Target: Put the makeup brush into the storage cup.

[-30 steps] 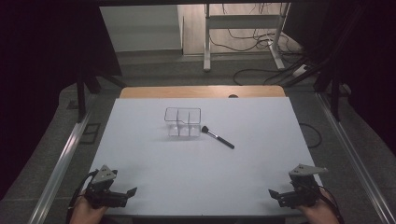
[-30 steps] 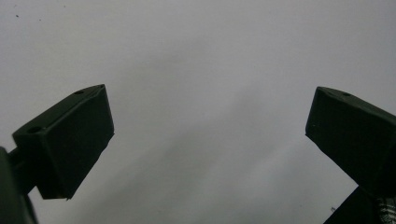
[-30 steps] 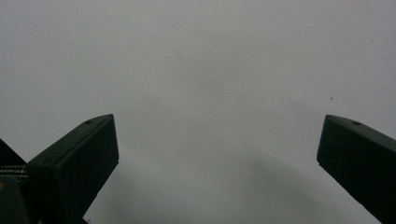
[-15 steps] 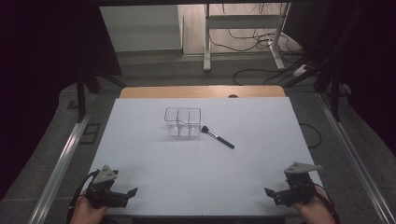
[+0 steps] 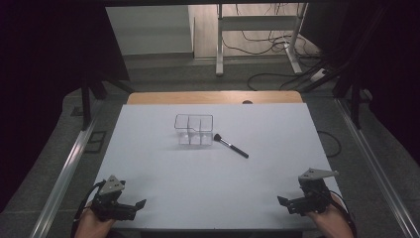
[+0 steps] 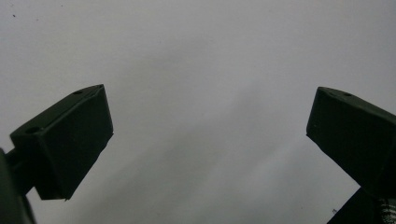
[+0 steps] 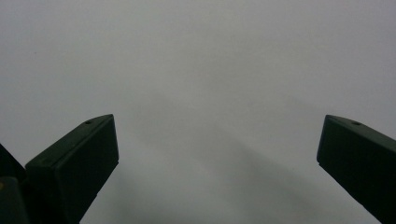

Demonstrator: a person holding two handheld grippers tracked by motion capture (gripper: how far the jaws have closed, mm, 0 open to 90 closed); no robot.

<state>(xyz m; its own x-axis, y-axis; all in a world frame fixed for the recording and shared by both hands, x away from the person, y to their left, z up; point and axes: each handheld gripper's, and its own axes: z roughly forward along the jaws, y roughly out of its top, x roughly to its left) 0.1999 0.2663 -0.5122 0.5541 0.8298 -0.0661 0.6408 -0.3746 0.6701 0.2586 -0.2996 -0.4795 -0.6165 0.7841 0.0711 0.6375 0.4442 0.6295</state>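
A clear plastic organiser box point(image 5: 193, 129) with compartments stands on the white table point(image 5: 213, 163), a little beyond its middle. Just to its right lies a black-handled makeup brush point(image 5: 231, 146), bristles toward the box. My left gripper point(image 5: 134, 207) rests at the near left corner, held by a hand, its jaws wide apart over bare table. The right gripper point(image 5: 286, 204) sits at the near right corner, also open and empty. In the left gripper view the left gripper point(image 6: 208, 116) has only white surface between its jaws; the same holds for the right gripper point(image 7: 217, 140) in the right gripper view.
A wooden strip point(image 5: 213, 97) edges the table's far side. Metal rails point(image 5: 64, 173) run along both sides. Beyond the table stand a white desk frame point(image 5: 257, 34) and loose cables point(image 5: 277, 79) on the floor.
The right gripper has shifted slightly toward the table's near edge. The left gripper, box and brush have stayed put.
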